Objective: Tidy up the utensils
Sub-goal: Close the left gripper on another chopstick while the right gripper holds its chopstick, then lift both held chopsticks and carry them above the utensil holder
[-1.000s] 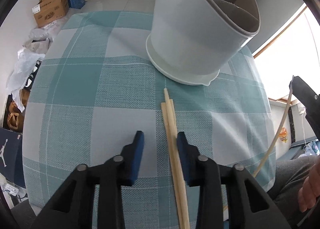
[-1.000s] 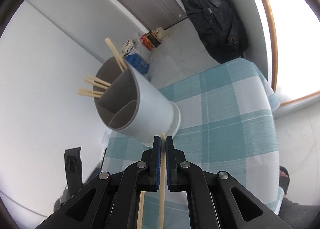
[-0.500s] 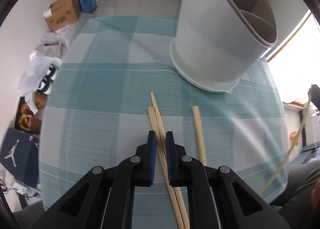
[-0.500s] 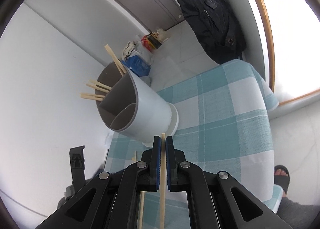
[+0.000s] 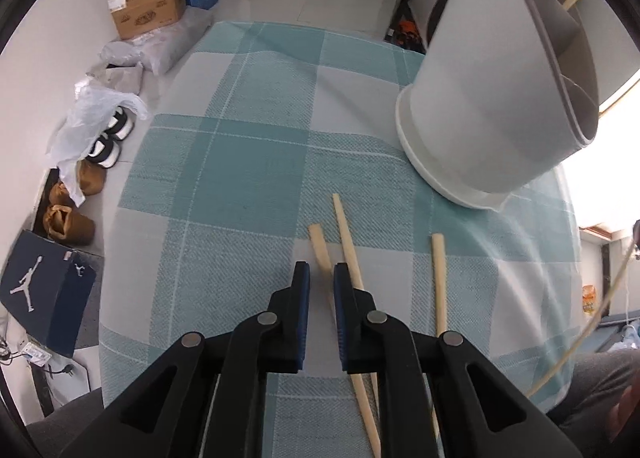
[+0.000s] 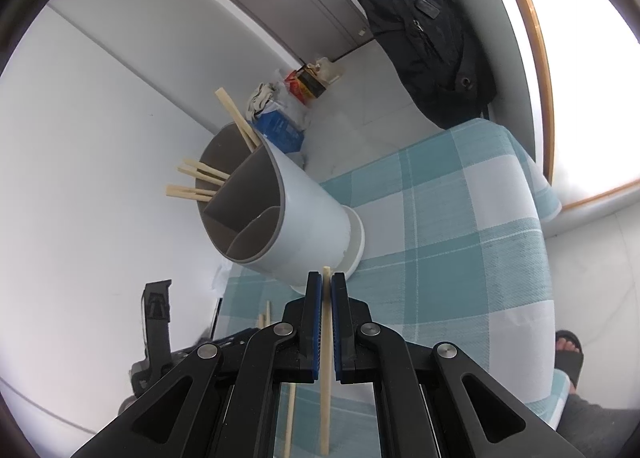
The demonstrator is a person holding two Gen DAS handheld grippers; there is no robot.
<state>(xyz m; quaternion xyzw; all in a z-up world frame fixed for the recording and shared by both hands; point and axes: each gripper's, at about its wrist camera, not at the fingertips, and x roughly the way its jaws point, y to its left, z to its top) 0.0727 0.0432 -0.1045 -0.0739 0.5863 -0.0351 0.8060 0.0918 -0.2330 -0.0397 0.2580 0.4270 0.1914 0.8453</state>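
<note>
a: which step is in hand here?

b: the picking of chopsticks for the holder [image 5: 480, 105]. the right gripper [image 6: 327, 292] has its jaws closed on one chopstick [image 6: 326, 358], lifted above the desk [image 6: 460, 217], with the tip just past the jaws. the left gripper [image 5: 318, 278] is low over the desk, its jaws narrow but with a gap. a short chopstick [image 5: 318, 244] lies in line with that gap, though whether the jaws touch it cannot be told.

a: and the next move?

b: likely the right one must carry its chopstick over the rim of the holder, to the compartment where other chopsticks [image 6: 200, 181] already stand, tip it steeply and let go. the left one must close fully on one stick only.

a: what is in the way?

b: a long chopstick [image 5: 346, 234] lies just beside the left gripper's right jaw and passes under it, so two sticks could be caught together. a third chopstick [image 5: 439, 274] lies apart, to the right. the sticks in the holder lean across their compartment and may block the new one. around the desk, on the floor, are a cardboard box [image 5: 148, 13], shoes [image 5: 106, 145] and a dark box [image 5: 48, 290]. a black backpack [image 6: 420, 25] hangs behind.
</note>
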